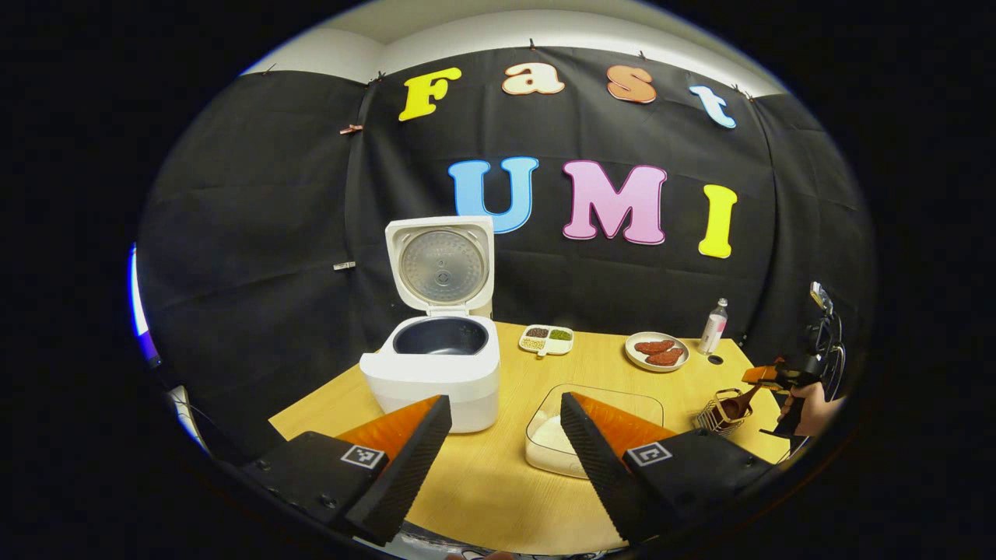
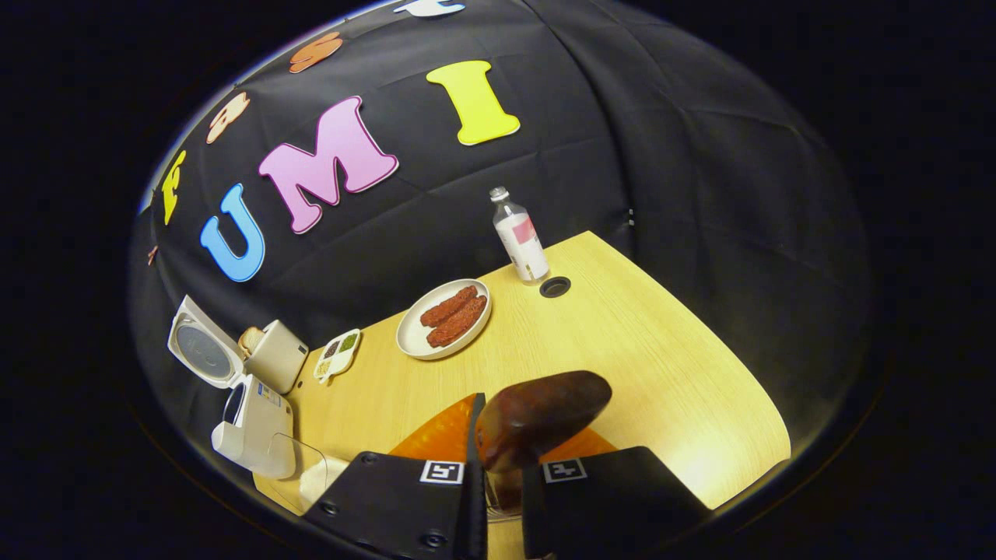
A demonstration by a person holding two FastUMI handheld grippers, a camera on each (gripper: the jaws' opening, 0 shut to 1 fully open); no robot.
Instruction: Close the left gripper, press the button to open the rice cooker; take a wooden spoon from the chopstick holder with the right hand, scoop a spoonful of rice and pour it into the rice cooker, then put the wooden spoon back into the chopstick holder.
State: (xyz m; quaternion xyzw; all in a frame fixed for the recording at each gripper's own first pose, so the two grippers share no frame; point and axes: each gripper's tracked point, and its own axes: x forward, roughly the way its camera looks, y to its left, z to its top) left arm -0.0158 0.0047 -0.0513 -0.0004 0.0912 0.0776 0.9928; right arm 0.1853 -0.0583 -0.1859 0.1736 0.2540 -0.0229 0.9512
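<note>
Light wooden desk [image 1: 498, 482] carries white rice cooker [image 1: 433, 373], lid raised upright, dark inner pot exposed. Clear rectangular rice container [image 1: 545, 443] just right of cooker. Left gripper [image 1: 506, 447] wide open, empty, above desk's near edge. Right gripper [image 2: 498, 474] clamped on dark brown wooden spoon [image 2: 541, 416], bowl end forward. Wire chopstick holder [image 1: 720, 416] near desk's right edge.
</note>
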